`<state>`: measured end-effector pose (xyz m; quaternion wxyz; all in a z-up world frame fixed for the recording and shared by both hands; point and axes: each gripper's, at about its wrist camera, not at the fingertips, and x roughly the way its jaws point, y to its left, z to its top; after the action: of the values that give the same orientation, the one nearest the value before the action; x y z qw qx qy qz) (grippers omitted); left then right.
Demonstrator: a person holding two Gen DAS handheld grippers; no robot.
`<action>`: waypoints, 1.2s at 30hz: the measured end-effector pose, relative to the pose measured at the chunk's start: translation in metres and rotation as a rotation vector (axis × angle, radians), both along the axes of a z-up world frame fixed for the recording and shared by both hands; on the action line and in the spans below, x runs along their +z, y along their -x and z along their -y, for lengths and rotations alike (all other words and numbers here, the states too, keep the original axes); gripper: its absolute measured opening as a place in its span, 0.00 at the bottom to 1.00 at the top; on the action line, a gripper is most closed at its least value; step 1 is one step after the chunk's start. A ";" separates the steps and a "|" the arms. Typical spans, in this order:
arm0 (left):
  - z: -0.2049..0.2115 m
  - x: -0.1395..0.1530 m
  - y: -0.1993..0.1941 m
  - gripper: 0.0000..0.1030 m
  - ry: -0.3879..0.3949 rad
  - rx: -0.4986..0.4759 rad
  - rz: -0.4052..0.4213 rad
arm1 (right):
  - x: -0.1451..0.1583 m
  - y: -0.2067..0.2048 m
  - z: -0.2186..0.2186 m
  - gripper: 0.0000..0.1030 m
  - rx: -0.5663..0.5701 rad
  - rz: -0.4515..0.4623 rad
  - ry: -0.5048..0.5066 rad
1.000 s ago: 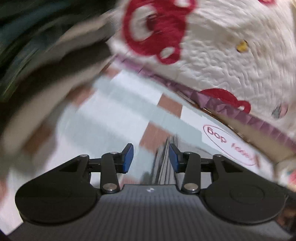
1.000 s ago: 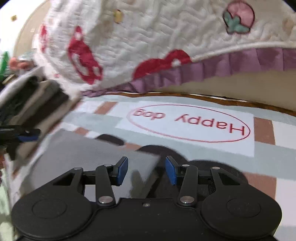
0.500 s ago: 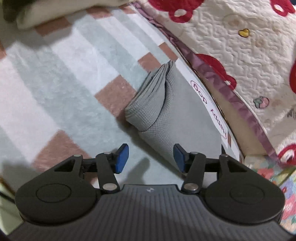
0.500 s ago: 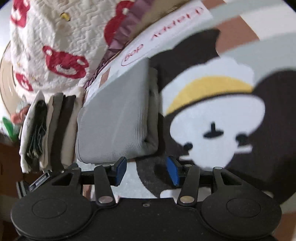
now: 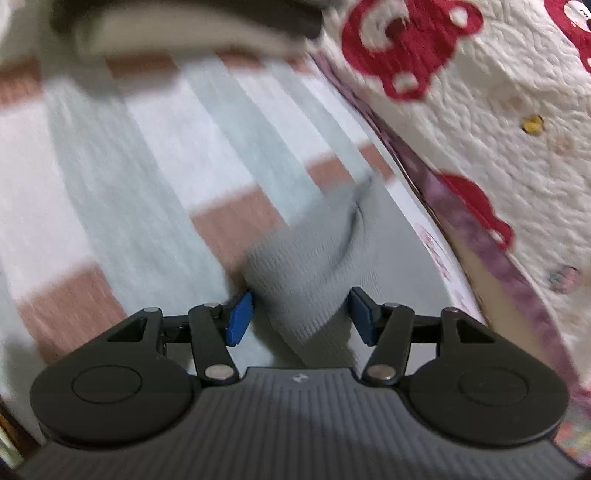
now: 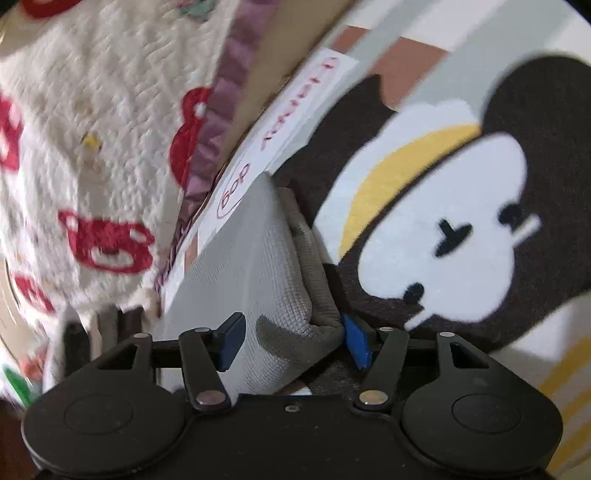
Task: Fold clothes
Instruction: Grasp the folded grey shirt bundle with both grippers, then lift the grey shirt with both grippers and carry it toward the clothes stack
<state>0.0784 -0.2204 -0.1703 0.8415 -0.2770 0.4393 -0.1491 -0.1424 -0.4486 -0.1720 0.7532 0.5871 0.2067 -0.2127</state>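
A folded grey garment (image 5: 314, 258) lies on a checked play mat (image 5: 147, 166). In the left wrist view its thick folded corner sits between the blue pads of my left gripper (image 5: 301, 315), which stands open around it. The right wrist view shows the same grey garment (image 6: 258, 266) from the other side, its layered edge toward a dog picture on the mat. My right gripper (image 6: 293, 338) is also open, with the garment's near corner between its fingers, the right pad (image 6: 355, 341) close beside the fold. The left wrist view is blurred.
A white quilt with red bear prints (image 5: 480, 92) and a purple frill (image 6: 221, 110) hangs along the mat's edge. A stack of folded dark and cream clothes (image 5: 184, 26) lies at the top of the left wrist view. A black, white and yellow dog picture (image 6: 443, 221) covers the mat's right part.
Both grippers have closed in on the grey garment: half a second ago it lay ahead of the fingertips, now its corners sit between the pads. Both stay open.
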 end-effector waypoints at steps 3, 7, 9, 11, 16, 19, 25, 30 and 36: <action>0.003 0.000 -0.008 0.57 -0.033 -0.011 0.030 | -0.005 0.005 0.006 0.61 -0.023 0.022 -0.060; 0.006 0.000 -0.015 0.60 -0.044 -0.007 0.064 | -0.008 0.004 0.008 0.62 -0.024 0.028 -0.091; 0.008 -0.003 -0.018 0.60 -0.022 -0.003 0.077 | -0.008 0.007 0.003 0.61 -0.012 0.030 -0.092; 0.011 -0.002 -0.020 0.51 -0.023 -0.017 0.084 | -0.010 0.008 -0.002 0.61 -0.013 0.041 -0.094; 0.021 0.007 -0.019 0.28 -0.098 -0.101 0.126 | -0.016 -0.012 0.006 0.60 -0.026 0.117 -0.031; 0.025 0.031 -0.010 0.21 -0.172 -0.165 0.192 | -0.012 -0.040 0.027 0.30 0.124 0.118 0.109; 0.015 0.038 0.038 0.20 -0.065 -0.200 0.039 | 0.039 -0.031 0.049 0.28 0.226 0.076 0.443; 0.006 0.025 0.057 0.41 -0.035 -0.192 0.008 | 0.030 -0.017 0.072 0.30 0.235 -0.054 0.490; 0.001 0.040 0.027 0.56 -0.056 -0.326 0.116 | 0.013 0.022 0.086 0.44 0.142 -0.002 0.344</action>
<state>0.0511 -0.2217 -0.1304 0.8374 -0.1697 0.4331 -0.2870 -0.1642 -0.5351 -0.1586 0.8554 0.4335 0.2090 -0.1917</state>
